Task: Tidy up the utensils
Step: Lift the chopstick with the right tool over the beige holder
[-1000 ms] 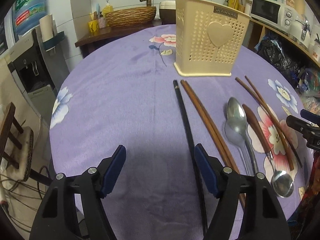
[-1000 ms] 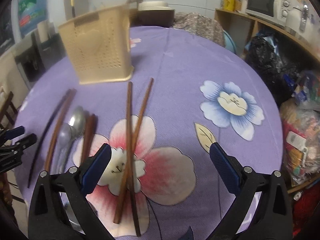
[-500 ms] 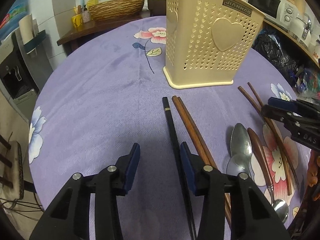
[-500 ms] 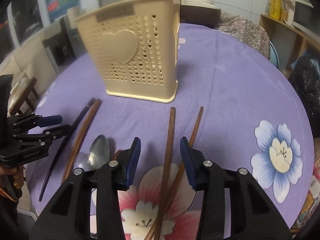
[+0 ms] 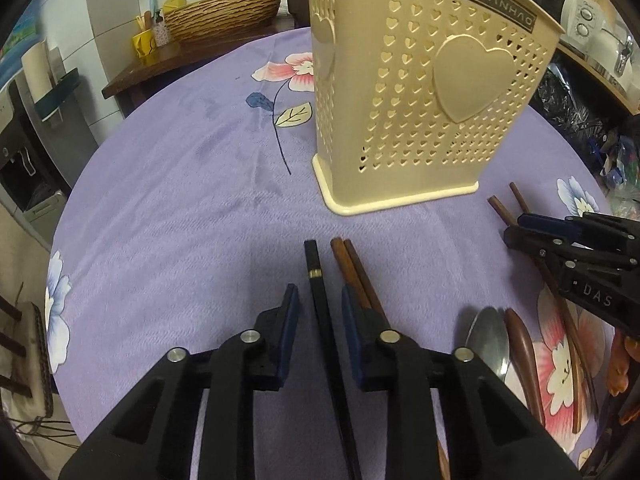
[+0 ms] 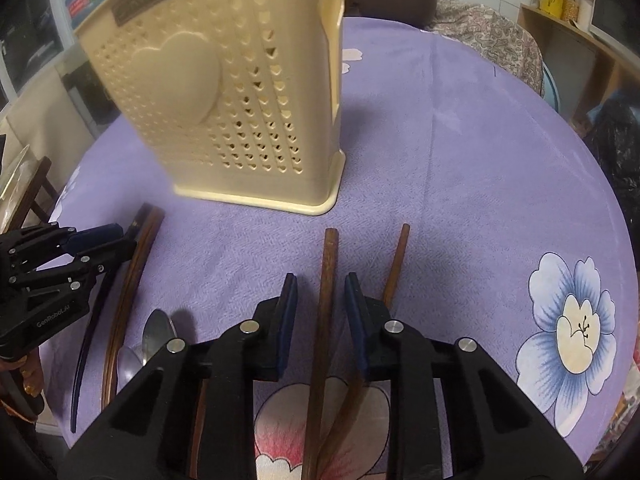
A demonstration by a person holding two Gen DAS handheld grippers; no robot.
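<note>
Bench (image 5: 168, 200): round, under a purple flowered cloth; soft nap, so thin utensils lie slightly bedded and leave little room for a pad to get beneath.

Left tool (image 5: 316, 312): jaws have just been closing; pads stand narrowly apart on either side of the black chopstick (image 5: 320, 304), not visibly pressing it.

Black chopstick: lies flat, top end toward the holder (image 5: 420, 120). Judged light, stiff, lacquer-smooth, likely to slip or pivot; best taken near the upper third, pads square to the shaft.

Brown pair (image 5: 352, 264): just beside the black one, partly under the right-hand pad; risk of catching it too.

Holder: cream plastic, perforated, upright, beyond the chopsticks. Judged light; could tip if knocked.

Spoons (image 5: 490, 340): metal, between the two chopstick groups. Heavier, slick.

Right tool (image 6: 321, 304): jaws have just been closing; pads narrowly apart around one brown chopstick (image 6: 326, 280), small gaps showing.

Second brown chopstick (image 6: 396, 264): slanted, outside the right pad and crossing beneath nearer the camera. Wooden, light, rigid; grips better than lacquer.
</note>
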